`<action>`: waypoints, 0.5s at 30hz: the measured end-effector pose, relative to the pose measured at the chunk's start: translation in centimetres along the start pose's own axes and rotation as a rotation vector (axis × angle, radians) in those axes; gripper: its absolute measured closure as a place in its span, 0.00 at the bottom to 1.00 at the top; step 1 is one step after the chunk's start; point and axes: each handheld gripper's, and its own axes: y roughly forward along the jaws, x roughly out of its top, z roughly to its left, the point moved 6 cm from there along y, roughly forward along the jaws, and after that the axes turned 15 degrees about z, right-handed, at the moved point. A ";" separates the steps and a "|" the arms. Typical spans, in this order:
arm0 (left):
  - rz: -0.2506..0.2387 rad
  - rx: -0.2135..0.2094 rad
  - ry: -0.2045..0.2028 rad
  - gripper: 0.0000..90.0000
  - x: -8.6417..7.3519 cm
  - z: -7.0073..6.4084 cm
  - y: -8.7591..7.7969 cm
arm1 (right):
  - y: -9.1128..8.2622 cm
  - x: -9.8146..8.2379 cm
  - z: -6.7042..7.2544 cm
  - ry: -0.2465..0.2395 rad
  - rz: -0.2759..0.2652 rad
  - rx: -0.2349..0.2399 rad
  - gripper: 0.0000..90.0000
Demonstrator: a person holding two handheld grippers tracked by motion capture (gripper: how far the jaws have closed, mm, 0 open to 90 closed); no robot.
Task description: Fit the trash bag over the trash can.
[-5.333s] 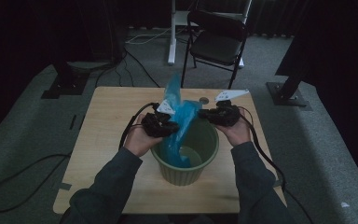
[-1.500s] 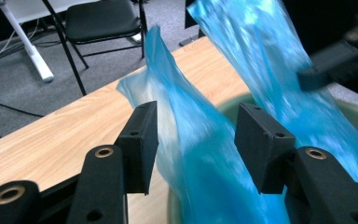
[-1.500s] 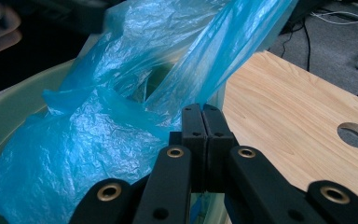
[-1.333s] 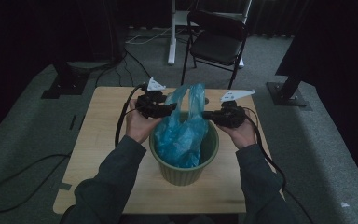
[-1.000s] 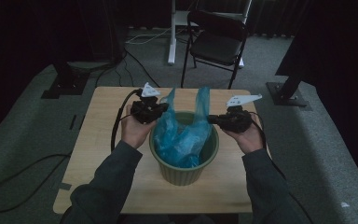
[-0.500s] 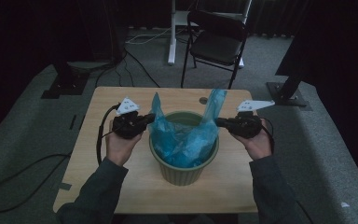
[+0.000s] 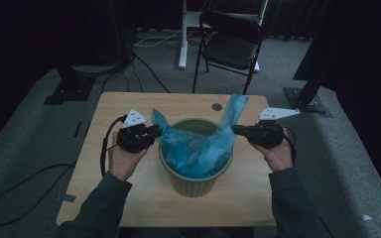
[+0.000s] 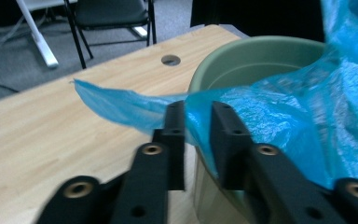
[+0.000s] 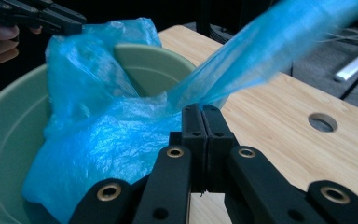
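Two grippers going here, one on each side of the bin. My left gripper (image 8: pixel 193 126) has just been opening its jaws; there's a gap between them now with the edge of the thin blue plastic bag (image 8: pixel 279 126) running through it, and the pads aren't pressing on the film. My right gripper (image 9: pixel 204 122) is pressed tight together, pinching the opposite edge of that bag, which sticks up from the jaws in a stretched flap.

From the high view, the left gripper (image 7: pixel 155 133) sits just beside the left rim and the right gripper (image 7: pixel 238 130) just beside the right rim of the round green plastic bin (image 7: pixel 198 181). The bag (image 7: pixel 198 148) is bunched loosely inside the bin, crumpled in the middle, with its two edges pulled out over the rim toward my hands.

The bin stands upright near the middle of the light wooden table (image 7: pixel 129 198), which has a small round hole (image 7: pixel 217 106) near its far edge. A black folding chair (image 7: pixel 230 47) stands on the grey carpet beyond the table.
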 end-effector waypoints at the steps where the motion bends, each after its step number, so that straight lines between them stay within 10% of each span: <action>1: -0.015 -0.007 0.008 0.79 0.3 -0.1 -0.3 | 0.0 0.2 0.1 0.000 -0.001 0.001 0.99; 15: -0.017 -0.072 0.085 0.60 4.9 -1.3 -0.3 | 0.4 1.3 0.6 -0.026 -0.006 0.011 0.99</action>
